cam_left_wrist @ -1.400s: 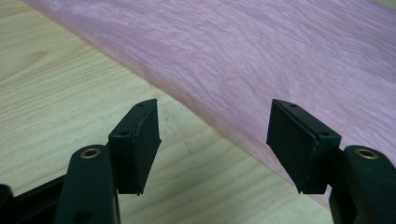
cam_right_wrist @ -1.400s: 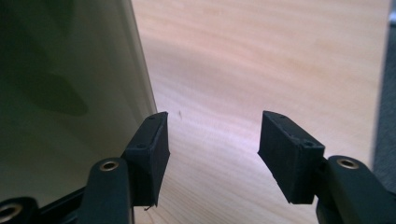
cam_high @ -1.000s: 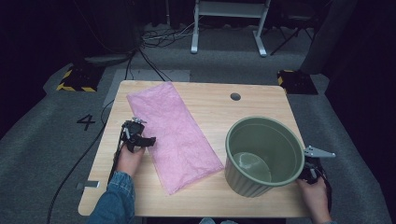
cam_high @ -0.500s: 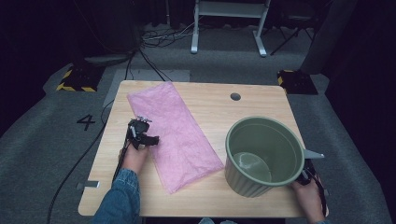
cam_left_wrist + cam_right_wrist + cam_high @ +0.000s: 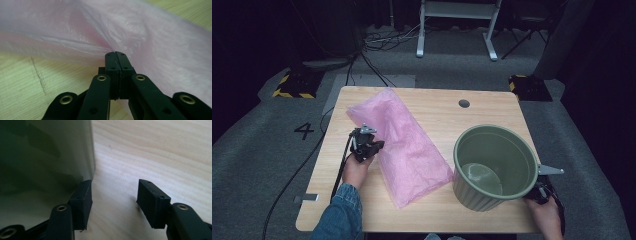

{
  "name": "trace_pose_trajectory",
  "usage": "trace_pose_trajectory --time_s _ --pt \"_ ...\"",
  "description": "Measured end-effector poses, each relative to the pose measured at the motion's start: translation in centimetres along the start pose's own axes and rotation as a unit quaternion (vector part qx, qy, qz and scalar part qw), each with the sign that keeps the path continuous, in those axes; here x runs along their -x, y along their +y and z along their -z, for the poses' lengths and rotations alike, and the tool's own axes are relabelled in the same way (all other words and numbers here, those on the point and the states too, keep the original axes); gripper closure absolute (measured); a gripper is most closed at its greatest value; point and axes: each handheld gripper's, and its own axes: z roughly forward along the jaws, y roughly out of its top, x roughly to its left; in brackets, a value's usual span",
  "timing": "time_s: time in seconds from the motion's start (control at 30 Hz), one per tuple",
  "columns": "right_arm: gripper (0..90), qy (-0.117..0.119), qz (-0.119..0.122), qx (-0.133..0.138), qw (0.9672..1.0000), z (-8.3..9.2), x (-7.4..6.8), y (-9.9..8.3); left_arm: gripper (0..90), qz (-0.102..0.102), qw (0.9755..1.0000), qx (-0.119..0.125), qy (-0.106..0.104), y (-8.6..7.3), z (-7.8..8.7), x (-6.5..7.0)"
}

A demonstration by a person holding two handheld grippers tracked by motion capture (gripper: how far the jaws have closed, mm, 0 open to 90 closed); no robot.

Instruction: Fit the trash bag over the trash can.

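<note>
Left gripper view showed us our left gripper (image 5: 115,53) with its jaws pressed together on a pinch of the pink plastic bag (image 5: 140,32); they had just been closing. From the high view, we saw the bag (image 5: 404,145) lying slantwise across the wooden table (image 5: 492,107), left of the green bucket (image 5: 494,167). Our right gripper (image 5: 113,195) had its jaws apart, having just been closing, beside the bucket's wall (image 5: 50,150), with bare table between them.
</note>
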Motion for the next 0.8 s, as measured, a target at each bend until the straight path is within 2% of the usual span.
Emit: trace_pose_trajectory --time_s 0.13,0.23,0.3,0.43,0.5,0.6,0.73,0.8 --pt "46.1 0.000 -0.004 -0.002 1.0000 0.5 -0.3 -0.4 88.9 -0.008 0.9989 0.044 -0.014 0.1 1.8 0.5" --pt "46.2 0.000 -0.007 0.002 1.0000 1.1 -0.5 -0.6 88.8 -0.001 0.9964 0.085 -0.004 0.1 3.3 0.7" --pt "46.5 0.007 -0.011 0.007 0.9999 1.6 -0.6 -0.9 88.8 0.006 0.9939 0.110 0.005 0.3 4.3 0.9" --pt "48.2 0.013 -0.014 0.011 0.9998 2.1 -1.1 -0.9 88.8 0.002 0.9921 0.126 0.004 0.9 5.5 1.3" --pt "48.4 0.008 -0.009 0.010 0.9999 2.0 -1.3 -0.8 88.8 0.001 0.9908 0.135 -0.003 1.3 6.1 1.5" --pt "48.2 0.015 -0.013 0.010 0.9998 1.9 -1.4 -0.8 88.8 -0.003 0.9887 0.150 -0.009 1.9 7.1 1.9" --pt "48.1 0.021 -0.015 0.009 0.9996 1.2 -1.4 -0.3 88.8 -0.019 0.9863 0.164 0.011 2.5 8.3 2.2" --pt "47.6 0.026 -0.021 0.011 0.9994 0.8 -1.4 -0.1 88.8 -0.023 0.9858 0.166 0.012 2.8 8.7 2.2"
